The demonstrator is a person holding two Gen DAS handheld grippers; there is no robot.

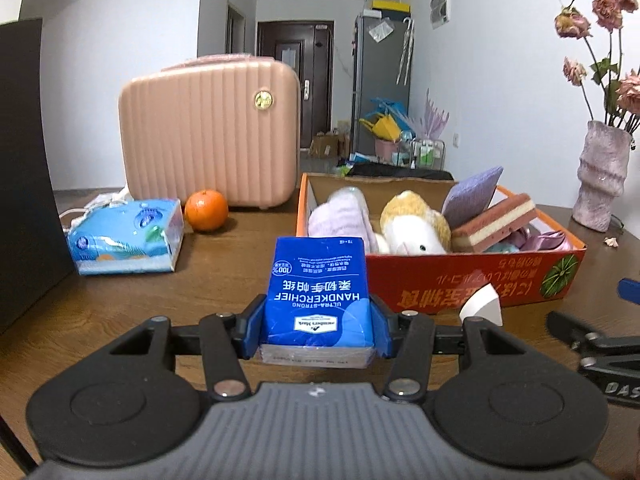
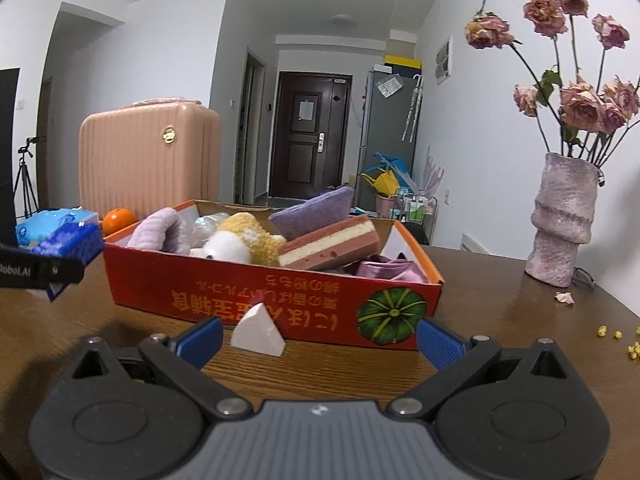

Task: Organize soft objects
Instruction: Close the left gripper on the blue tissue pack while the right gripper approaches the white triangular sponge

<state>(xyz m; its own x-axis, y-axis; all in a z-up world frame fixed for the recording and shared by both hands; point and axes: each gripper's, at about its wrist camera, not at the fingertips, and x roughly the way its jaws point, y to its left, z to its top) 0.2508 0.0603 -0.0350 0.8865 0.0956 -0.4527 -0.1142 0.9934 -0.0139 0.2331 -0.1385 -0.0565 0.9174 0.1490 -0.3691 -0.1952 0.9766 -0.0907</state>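
The left gripper (image 1: 318, 330) pinches a blue plastic handkerchief tissue pack (image 1: 318, 300) just short of the orange cardboard box (image 1: 472, 280), seemingly off the brown wooden bench (image 1: 224, 264). The right gripper (image 2: 320, 340) is spread around a white wedge-shaped sponge (image 2: 258, 332).

"ultra-strong handkerchief", "100%" on blue tissue pack (image 1: 318, 296), "robot.ai" on left hand-held gripper (image 2: 60, 270)

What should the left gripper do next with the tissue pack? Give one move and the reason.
Probably carry it forward and over the near wall of the orange box, then let go. The left gripper is shut on the blue handkerchief pack, still short of the box, where the other soft things already lie.
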